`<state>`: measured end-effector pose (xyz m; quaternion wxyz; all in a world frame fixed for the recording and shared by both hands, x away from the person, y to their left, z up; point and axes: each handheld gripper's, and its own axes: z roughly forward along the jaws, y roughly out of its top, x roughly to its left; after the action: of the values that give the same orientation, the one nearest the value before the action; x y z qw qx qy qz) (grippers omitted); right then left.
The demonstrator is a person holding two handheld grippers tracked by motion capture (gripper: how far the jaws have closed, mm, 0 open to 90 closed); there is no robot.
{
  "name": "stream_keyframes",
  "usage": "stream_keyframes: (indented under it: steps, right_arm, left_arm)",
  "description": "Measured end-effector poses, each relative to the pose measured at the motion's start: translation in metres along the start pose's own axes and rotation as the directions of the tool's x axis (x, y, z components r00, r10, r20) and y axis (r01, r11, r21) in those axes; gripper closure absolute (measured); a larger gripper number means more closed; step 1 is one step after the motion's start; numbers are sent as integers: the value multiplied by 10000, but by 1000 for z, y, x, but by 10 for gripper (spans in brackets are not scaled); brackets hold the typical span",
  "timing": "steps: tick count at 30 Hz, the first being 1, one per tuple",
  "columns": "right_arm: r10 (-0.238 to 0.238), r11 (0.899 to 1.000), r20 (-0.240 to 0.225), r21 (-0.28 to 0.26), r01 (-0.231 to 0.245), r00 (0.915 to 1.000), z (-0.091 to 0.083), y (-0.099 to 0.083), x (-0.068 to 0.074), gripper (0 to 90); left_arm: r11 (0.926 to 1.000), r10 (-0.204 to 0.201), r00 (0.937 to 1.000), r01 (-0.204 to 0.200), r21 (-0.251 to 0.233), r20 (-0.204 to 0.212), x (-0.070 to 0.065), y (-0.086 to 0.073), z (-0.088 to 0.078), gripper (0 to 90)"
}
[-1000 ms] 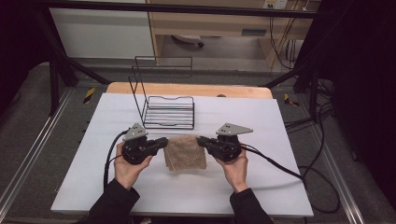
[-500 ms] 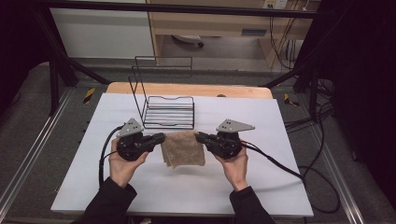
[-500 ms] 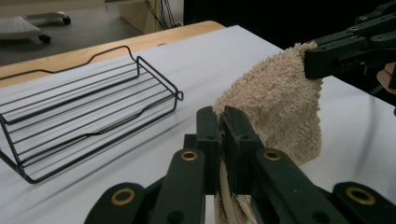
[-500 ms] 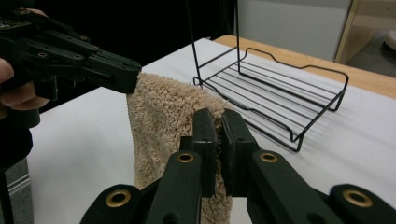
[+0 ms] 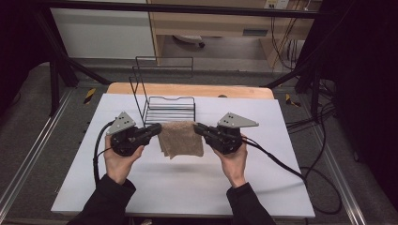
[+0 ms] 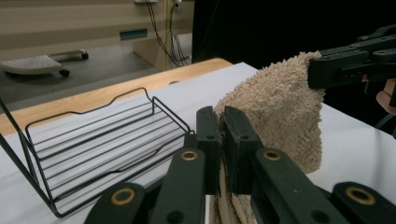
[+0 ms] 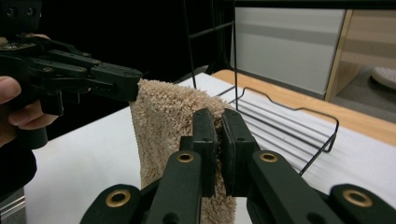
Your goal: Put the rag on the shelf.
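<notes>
Beige terry towel (image 5: 181, 139) hangs between our two grippers, clear of the white counter (image 5: 187, 187), so we judge the step in hand to be the carry: the cloth is lifted and ready to be taken somewhere. Nearest us, our hands come in from the bottom of the high view. The left gripper (image 5: 151, 131) has its jaws clamped on the towel's left top corner, and the left gripper view shows the pile pinched tight between the two black pads. The right gripper (image 5: 202, 130) is clamped the same way on the right top corner. Between them the top edge runs fairly level and the rest drapes down in a loose fold, its lower edge just above the counter.

Beyond the towel stands the wire rack (image 5: 166, 101), a low basket with a tall back frame, just behind the cloth. We reckon the rack is the goal. The next move calls for both hands to travel forward together, keeping the edge taut and the hem above the rack's front rim, then lowering evenly before either grip lets go.
</notes>
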<state>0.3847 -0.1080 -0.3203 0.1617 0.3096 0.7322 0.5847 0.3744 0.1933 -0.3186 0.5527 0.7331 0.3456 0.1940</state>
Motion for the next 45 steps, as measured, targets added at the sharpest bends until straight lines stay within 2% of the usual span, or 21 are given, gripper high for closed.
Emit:
stream_keyframes:
  steps: [10,20,32,45]
  right_arm:
    - [-208,9983,132,-540,215,9997,1,18,5,855]
    - [-338,9955,136,-876,348,9993,6,30,10,855]
    - [-700,9893,334,-1258,737,9970,11,47,15,855]
    - [-940,9811,595,-1641,1026,9938,14,68,15,855]
  left_arm:
    - [9978,-91,9998,80,-653,-169,4,15,-9,850]
    - [9943,-203,9995,175,-1052,-251,11,25,-16,853]
    - [9865,-160,9991,92,-1634,-405,16,39,-24,855]
    - [9793,173,9974,-310,-2001,-699,15,60,-30,857]
